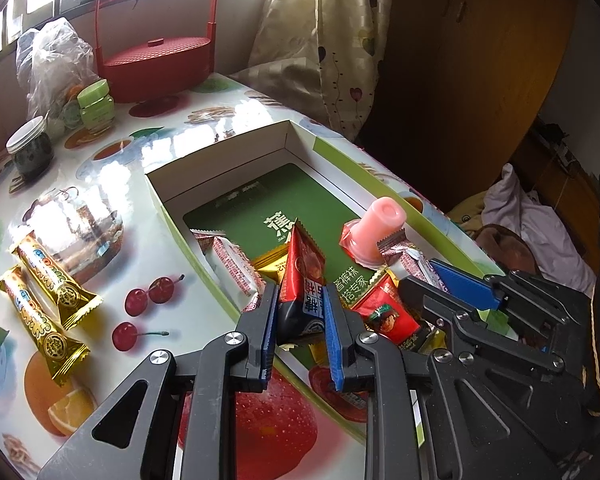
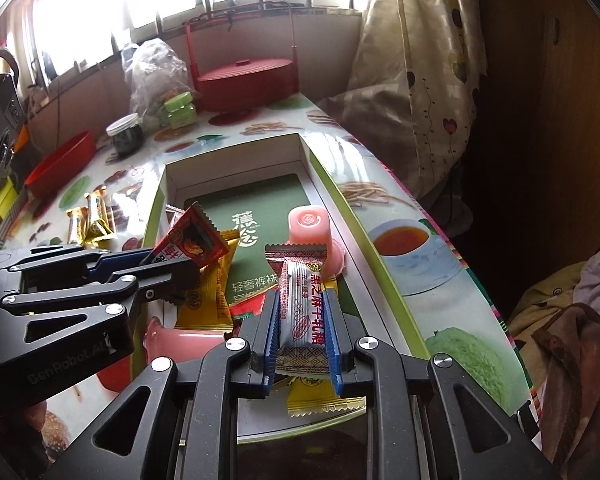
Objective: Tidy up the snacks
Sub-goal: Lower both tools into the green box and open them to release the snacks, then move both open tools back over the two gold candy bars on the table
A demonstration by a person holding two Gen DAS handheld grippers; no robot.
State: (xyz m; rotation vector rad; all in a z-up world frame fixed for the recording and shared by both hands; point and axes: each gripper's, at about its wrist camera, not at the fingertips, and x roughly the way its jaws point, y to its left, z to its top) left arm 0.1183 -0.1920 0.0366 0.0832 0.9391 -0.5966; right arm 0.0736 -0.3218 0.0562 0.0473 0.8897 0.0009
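Over the near end of a white and green cardboard box [image 1: 220, 152], my left gripper [image 1: 300, 300] is shut on a red and black snack packet [image 1: 302, 280] that stands upright between its pads. Beside it on the right, my right gripper [image 2: 302, 312] is shut on a white candy bar with red-patterned ends [image 2: 302, 308]. Each gripper shows in the other's view: the right gripper [image 1: 420, 274] and the left gripper [image 2: 170, 260]. Several more packets and a pink jelly cup [image 1: 380, 228] lie in the box. Two gold-wrapped bars [image 1: 48, 280] lie on the table left of the box.
A red lidded basket with a tall handle [image 1: 156, 60], a plastic bag [image 1: 52, 60], a green jar [image 1: 96, 104] and a dark jar [image 1: 30, 152] stand at the table's far end. A red bowl [image 2: 60, 164] sits far left. The table drops off right of the box, beside a curtain [image 2: 420, 80].
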